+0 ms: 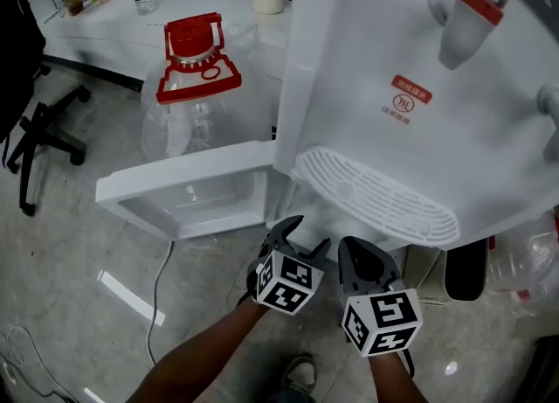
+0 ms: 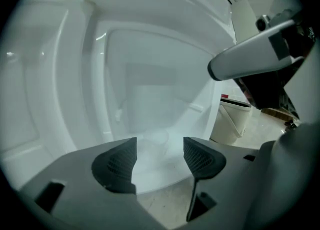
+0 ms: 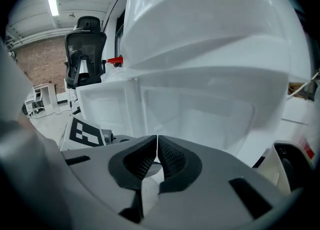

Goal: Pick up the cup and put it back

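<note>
Water dispenser (image 1: 419,86), lower cabinet door (image 1: 188,187) swung open, red-capped jug (image 1: 196,78) behind it; faint cup (image 2: 154,139) inside the cabinet, beyond left hand-held gripper (image 2: 160,149), jaws wide, empty; right hand-held gripper (image 3: 156,149), jaws closed, empty.

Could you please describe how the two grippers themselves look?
Both the left gripper and the right gripper have grey plastic bodies and dark jaws with ribbed pads. Each carries a white cube with black square markers. The forearms show no sleeves.
</note>
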`<state>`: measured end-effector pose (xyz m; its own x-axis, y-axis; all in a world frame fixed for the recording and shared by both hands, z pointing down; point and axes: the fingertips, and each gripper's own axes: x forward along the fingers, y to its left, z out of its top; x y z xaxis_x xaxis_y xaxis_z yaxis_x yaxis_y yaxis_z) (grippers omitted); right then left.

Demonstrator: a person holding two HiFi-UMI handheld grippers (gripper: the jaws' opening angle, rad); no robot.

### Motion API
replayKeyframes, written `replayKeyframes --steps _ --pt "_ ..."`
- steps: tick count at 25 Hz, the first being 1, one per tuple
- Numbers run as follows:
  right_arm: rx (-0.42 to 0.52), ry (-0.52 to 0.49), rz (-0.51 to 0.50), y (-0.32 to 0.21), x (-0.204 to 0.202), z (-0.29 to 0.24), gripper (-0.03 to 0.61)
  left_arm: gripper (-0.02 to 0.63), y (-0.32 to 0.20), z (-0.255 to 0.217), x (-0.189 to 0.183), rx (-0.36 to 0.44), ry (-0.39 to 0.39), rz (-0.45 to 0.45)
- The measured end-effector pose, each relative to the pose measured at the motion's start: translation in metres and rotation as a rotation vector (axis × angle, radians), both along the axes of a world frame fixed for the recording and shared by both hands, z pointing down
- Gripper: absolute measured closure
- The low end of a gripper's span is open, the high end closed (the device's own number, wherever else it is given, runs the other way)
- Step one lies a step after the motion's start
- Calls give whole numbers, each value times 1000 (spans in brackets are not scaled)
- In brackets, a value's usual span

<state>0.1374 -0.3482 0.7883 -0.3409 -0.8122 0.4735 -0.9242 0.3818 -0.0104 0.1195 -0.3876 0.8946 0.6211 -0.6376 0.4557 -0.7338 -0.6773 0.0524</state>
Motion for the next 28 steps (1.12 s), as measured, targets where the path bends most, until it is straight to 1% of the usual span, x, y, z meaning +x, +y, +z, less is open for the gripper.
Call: replayKeyframes --steps 5,10,14,18,21,26,28 --pt "-52 -1 -30 18 -14 -33 557 369 26 -60 -12 20 11 -1" --pt "-92 -25 -48 35 -34 -93 557 415 55 -135 -31 19 21 -11" --pt "-109 -39 -73 47 -53 -152 557 455 77 -201 -53 11 21 -57" --pt "-99 -43 -108 53 -69 -204 557 501 90 -263 -70 22 26 -106" --pt "-78 -39 -122 66 -78 -260 557 523 105 -326 -83 37 32 -133" --pt "-59 -56 -130 98 -87 -349 557 554 134 -435 -103 84 48 -185" --pt "-48 -66 -118 111 -89 -386 557 563 149 -476 -108 94 43 -187"
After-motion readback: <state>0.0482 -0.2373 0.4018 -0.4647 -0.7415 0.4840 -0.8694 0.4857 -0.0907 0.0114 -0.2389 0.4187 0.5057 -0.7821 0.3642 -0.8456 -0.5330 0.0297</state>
